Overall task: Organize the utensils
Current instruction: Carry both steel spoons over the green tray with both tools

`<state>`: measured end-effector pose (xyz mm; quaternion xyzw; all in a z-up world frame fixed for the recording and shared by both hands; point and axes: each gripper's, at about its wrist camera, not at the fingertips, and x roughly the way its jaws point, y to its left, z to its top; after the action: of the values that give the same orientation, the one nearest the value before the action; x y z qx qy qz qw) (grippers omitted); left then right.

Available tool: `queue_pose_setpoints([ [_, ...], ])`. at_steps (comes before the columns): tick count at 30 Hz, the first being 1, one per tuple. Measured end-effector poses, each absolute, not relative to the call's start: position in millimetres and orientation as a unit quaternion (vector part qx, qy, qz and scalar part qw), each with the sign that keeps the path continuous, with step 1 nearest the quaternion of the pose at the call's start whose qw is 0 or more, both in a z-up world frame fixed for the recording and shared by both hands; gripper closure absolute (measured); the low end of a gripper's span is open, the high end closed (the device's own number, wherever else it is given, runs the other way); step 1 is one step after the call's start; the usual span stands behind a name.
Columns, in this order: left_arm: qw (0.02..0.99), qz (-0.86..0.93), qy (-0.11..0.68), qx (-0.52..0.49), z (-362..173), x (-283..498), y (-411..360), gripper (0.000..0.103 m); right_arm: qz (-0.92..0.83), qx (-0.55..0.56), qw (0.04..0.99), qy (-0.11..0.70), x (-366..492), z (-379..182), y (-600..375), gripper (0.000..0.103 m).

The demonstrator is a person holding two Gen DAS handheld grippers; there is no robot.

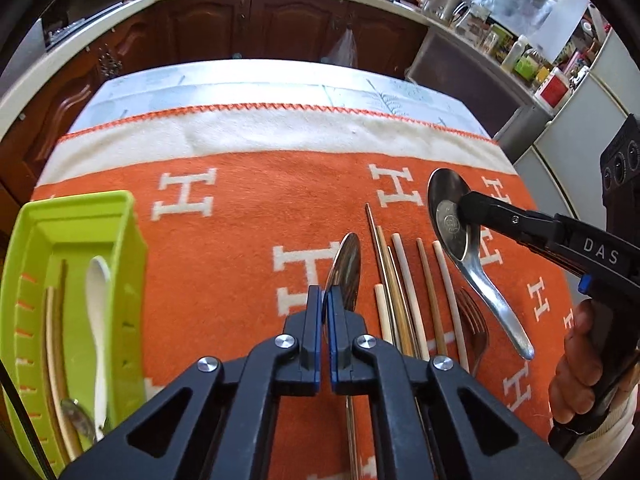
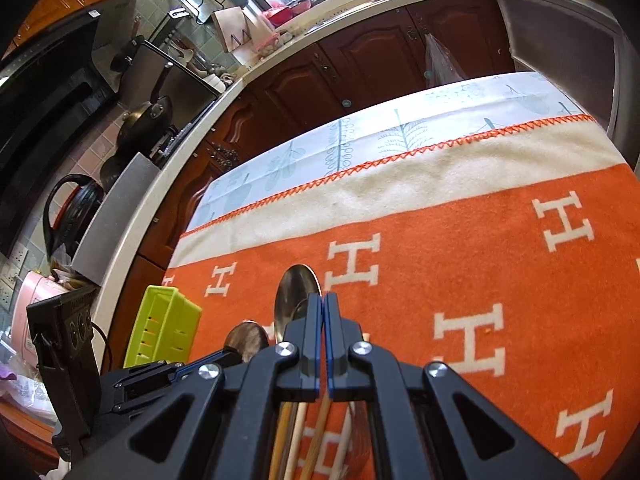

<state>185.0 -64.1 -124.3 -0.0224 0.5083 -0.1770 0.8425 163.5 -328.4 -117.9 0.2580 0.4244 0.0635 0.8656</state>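
My left gripper [image 1: 324,296] is shut on a metal spoon [image 1: 345,270], pinching the edge of its bowl just above the orange blanket [image 1: 240,240]. My right gripper [image 2: 323,300] is shut with its tips over the bowl of a large metal soup spoon [image 1: 452,220]; in the right wrist view that spoon's bowl [image 2: 298,292] shows beyond the fingers, and I cannot tell if it is pinched. Several wooden chopsticks [image 1: 404,280] and a fork [image 1: 476,320] lie between the two spoons. A lime green utensil tray [image 1: 120,240] at the left holds a white spoon [image 1: 98,300], chopsticks and a metal utensil.
The blanket covers a table with a pale leaf-print cloth [image 1: 280,84] at its far edge. Dark wood kitchen cabinets [image 1: 260,28] and a cluttered counter stand beyond. The tray also shows in the right wrist view [image 2: 164,328] near the table's left edge.
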Motion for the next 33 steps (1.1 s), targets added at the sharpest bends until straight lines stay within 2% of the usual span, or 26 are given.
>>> queue_pose_setpoints([
  [8, 0.856, -0.196, 0.475, -0.051, -91, 151, -41, 0.103, 0.085, 0.251, 0.869, 0.417, 144, -105, -309, 0.102],
  [14, 0.873, -0.200, 0.439, -0.069, -46, 116, -8, 0.103, 0.104, 0.234, 0.874, 0.412, 131, -90, -284, 0.102],
  [27, 0.920, -0.147, 0.351, -0.094, 42, 40, 85, 0.102, 0.186, 0.163, 0.872, 0.423, 123, -67, -179, 0.102],
  [33, 0.930, -0.109, 0.341, -0.082, 69, 10, 119, 0.102, 0.227, 0.139, 0.866, 0.424, 120, -60, -134, 0.102],
])
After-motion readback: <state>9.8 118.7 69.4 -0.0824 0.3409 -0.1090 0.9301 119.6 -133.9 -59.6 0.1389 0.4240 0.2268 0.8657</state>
